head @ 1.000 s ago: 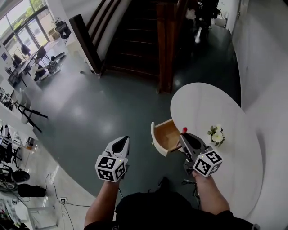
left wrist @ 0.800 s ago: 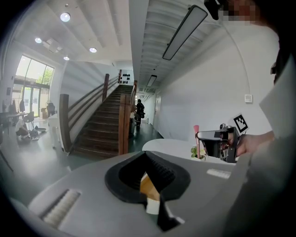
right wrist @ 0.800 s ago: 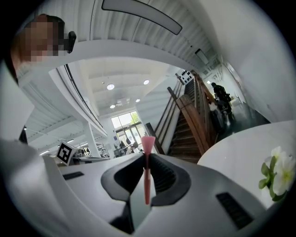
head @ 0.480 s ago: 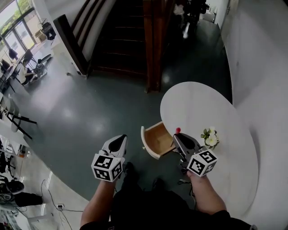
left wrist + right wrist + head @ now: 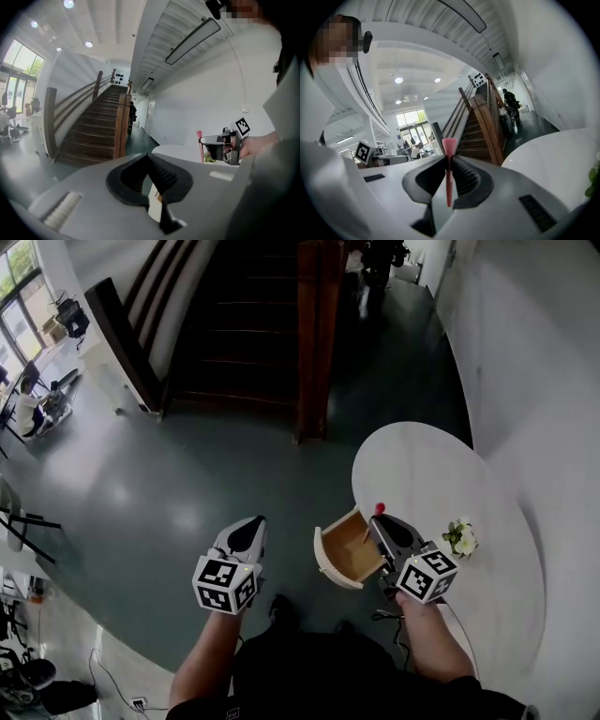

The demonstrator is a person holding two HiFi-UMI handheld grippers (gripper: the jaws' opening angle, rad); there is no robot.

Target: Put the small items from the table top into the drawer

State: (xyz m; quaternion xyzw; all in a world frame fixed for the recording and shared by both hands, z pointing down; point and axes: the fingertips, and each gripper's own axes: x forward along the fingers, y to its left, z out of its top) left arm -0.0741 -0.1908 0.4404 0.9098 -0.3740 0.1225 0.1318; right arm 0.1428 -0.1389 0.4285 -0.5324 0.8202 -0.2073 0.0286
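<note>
Right gripper (image 5: pixel 380 521) forward, fingers tight on upright pink pin (image 5: pixel 449 173), open drawer (image 5: pixel 326 559) beside fingertips; left gripper (image 5: pixel 251 527) fingers together, empty.

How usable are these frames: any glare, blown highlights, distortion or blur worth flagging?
Head view: sharp, with soft glare patches on the glossy floor; the white table is bright. Left gripper view: strong fisheye bend, dark corners, windows washed out. Right gripper view: same fisheye; the pink peg in the right gripper is crisp.
</note>
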